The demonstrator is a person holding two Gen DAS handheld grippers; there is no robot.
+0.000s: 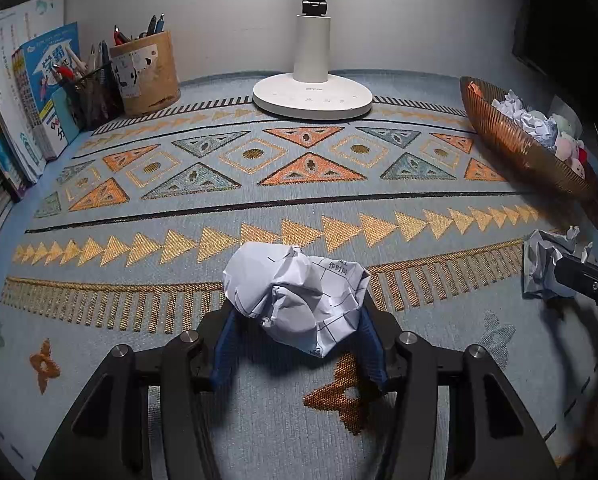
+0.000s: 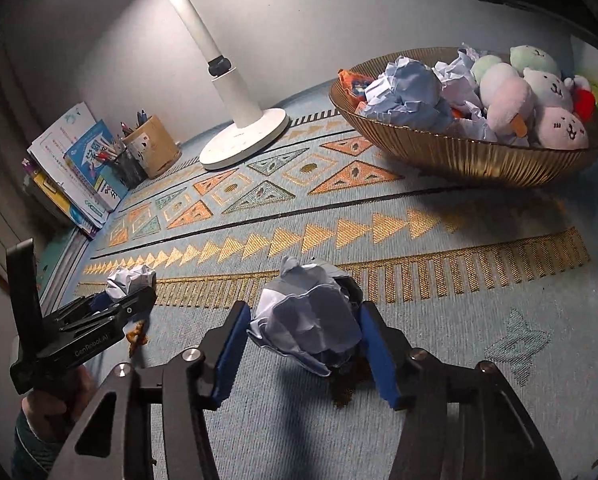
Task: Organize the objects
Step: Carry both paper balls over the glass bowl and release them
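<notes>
Two crumpled paper balls are in play, one in each gripper, both low in their frames over the patterned blue cloth [image 1: 259, 208]. In the left wrist view, the left gripper [image 1: 299, 320] has its blue pads [image 1: 225, 344] pressed against either side of a white paper ball with printed grid lines [image 1: 299, 296], which sits at lower centre and hides the fingertips. At the right edge of that frame a second, greyer paper wad [image 1: 539, 264] shows beside a dark finger of the right gripper [image 1: 587, 284]. In the right wrist view, the right gripper [image 2: 303, 328] is closed narrow on that wad [image 2: 307, 320] at lower centre, the blue pads [image 2: 229, 352] touching both flanks. The left gripper [image 2: 119, 300] appears at lower left, gripping its ball [image 2: 129, 278]. Upper right holds a ribbed copper bowl [image 2: 479, 160] filled with more crumpled paper [image 2: 407, 92] and small plush toys [image 2: 539, 92]. A white desk lamp [image 2: 243, 140] stands at upper centre, with a wooden pen holder [image 2: 155, 144] and upright books [image 2: 83, 168] at the left, against the wall.
</notes>
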